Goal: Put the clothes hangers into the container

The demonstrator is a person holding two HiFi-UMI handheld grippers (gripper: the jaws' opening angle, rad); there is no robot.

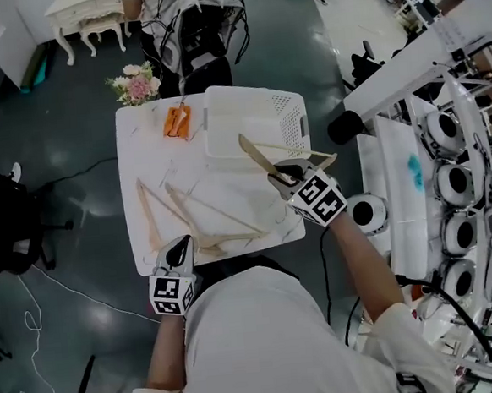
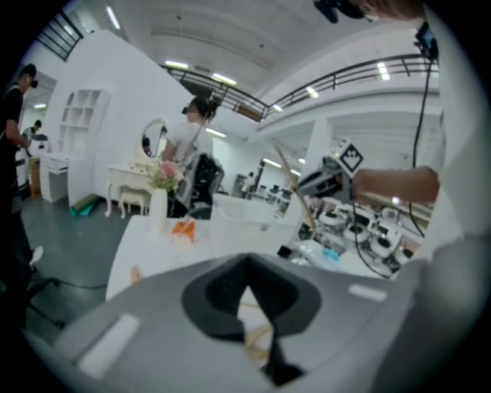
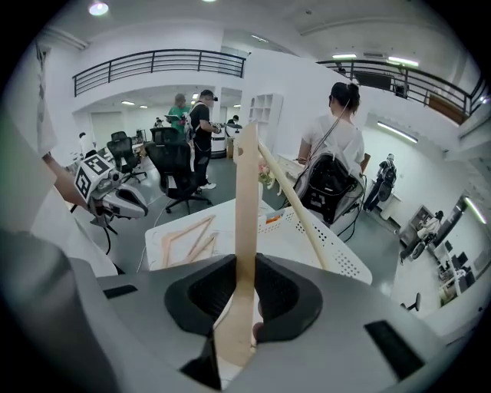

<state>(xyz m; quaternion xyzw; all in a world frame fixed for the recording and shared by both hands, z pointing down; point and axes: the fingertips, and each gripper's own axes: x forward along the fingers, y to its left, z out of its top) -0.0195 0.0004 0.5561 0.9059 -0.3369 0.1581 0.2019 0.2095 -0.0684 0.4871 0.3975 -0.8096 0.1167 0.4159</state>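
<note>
**1 hanger aloft, 2 waiting on the bench**

Across the white, marble-veined bench (image 1: 141, 157), the white plastic container (image 1: 295, 124), a rectangular basket with perforated walls, looks light enough to be shoved if struck. Over its near rim hangs 1 pale, triangular wooden clothes hanger (image 1: 260, 156), pinched on a flat arm by the right tongs (image 1: 285, 176). The grip sits far off the hanger's middle, so the wood could pivot between the pads and swing. It might then snag the rim or end up propped half outside.

2 more pale wooden hangers (image 1: 222, 214) lie flat on the bench, close together, by the left tongs (image 1: 181, 249), whose tips are pressed together on nothing. Thin bars on a slick, hard top will probably be awkward to lift. The wood reads smooth and rigid, the basket thin-walled, the pads dark and textured.
</note>
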